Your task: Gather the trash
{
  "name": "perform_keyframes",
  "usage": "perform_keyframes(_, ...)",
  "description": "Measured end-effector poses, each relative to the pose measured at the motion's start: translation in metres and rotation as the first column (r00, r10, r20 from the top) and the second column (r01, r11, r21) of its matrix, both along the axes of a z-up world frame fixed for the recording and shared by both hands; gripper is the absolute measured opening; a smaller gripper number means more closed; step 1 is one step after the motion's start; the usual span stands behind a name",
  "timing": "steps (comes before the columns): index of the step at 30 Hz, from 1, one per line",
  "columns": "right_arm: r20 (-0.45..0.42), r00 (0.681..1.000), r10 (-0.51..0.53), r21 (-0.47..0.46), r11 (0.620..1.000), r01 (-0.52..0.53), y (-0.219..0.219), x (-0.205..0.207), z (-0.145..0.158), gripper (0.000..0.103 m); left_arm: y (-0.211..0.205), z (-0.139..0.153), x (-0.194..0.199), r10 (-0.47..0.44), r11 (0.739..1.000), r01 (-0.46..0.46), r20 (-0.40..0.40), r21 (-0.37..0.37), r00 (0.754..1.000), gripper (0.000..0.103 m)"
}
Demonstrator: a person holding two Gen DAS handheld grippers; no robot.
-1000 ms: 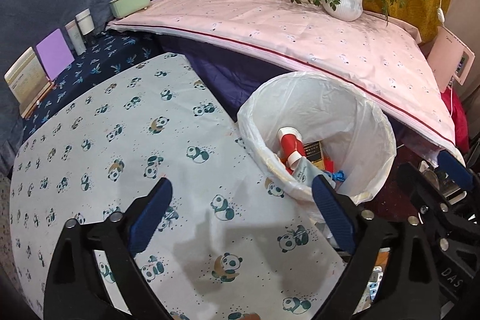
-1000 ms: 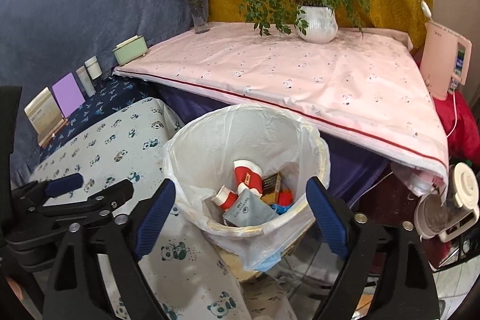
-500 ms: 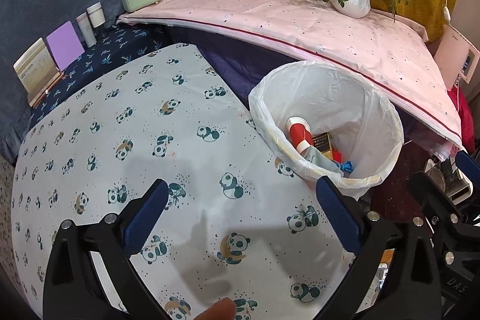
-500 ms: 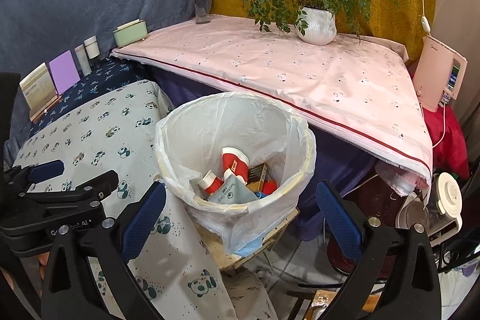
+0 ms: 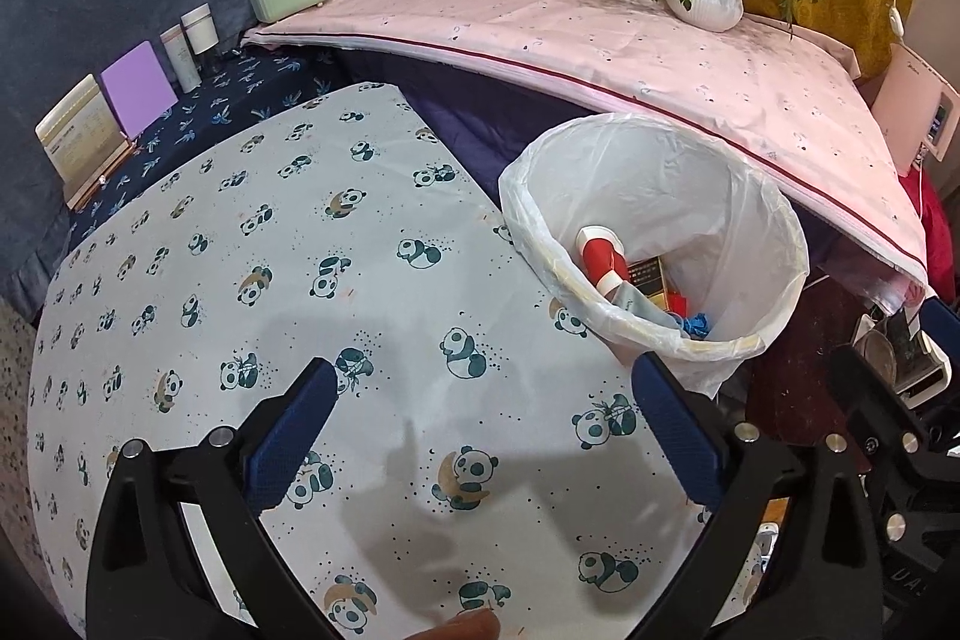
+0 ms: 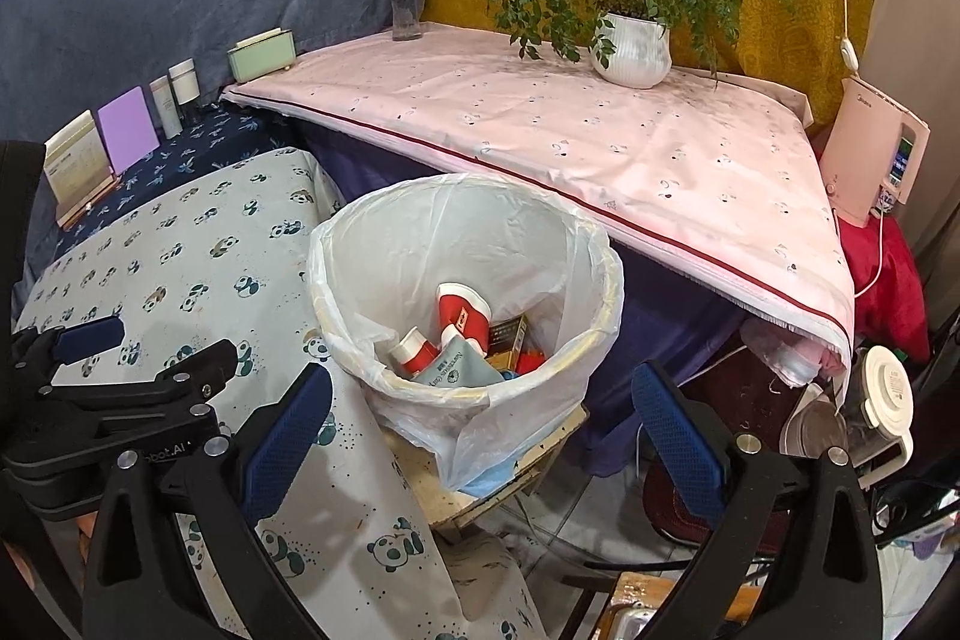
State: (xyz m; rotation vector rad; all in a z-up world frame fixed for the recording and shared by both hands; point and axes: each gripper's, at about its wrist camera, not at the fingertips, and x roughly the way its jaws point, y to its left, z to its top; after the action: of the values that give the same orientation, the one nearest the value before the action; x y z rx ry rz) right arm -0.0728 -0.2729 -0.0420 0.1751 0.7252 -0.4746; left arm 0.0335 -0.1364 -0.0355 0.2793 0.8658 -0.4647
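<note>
The left claw [image 5: 483, 430] hangs over the panda-print bench [image 5: 252, 244], its blue pads spread wide with nothing between them but bare cloth. The right claw [image 6: 480, 430] is spread just as wide; its jaws have just been opening, and nothing is held between them. It points down at the bin [image 6: 468, 280], which stands on a low wooden stand just beside the bench's right edge.

The bin is lined with a white bag [image 6: 522, 430] that folds over the rim and hangs down the outside. The trash lies at the bottom: a red and white cup [image 6: 462, 310], a second small red and white container [image 6: 414, 352], a grey pouch [image 6: 456, 370], a dark box [image 6: 507, 337] and bits of red and blue. From the left wrist view the same bin [image 5: 654, 232] sits to the right, with the cup [image 5: 600, 256] leaning inside.

Behind the bin a pink-covered bench [image 6: 570, 142] carries a potted plant [image 6: 636, 46], a vase of flowers [image 6: 405, 4] and a green box [image 6: 261, 55]. A purple card [image 6: 126, 133] stands at the far left.
</note>
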Motion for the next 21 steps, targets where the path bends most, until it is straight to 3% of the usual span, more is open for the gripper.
perform_keyframes(21, -0.013, 1.000, -0.001, -0.012, 1.000, 0.001, 0.0020, 0.0011, -0.0019, 0.097, -0.0005, -0.0034, -0.0007, 0.024, 0.999, -0.024, -0.007, 0.031, 1.000, 0.094)
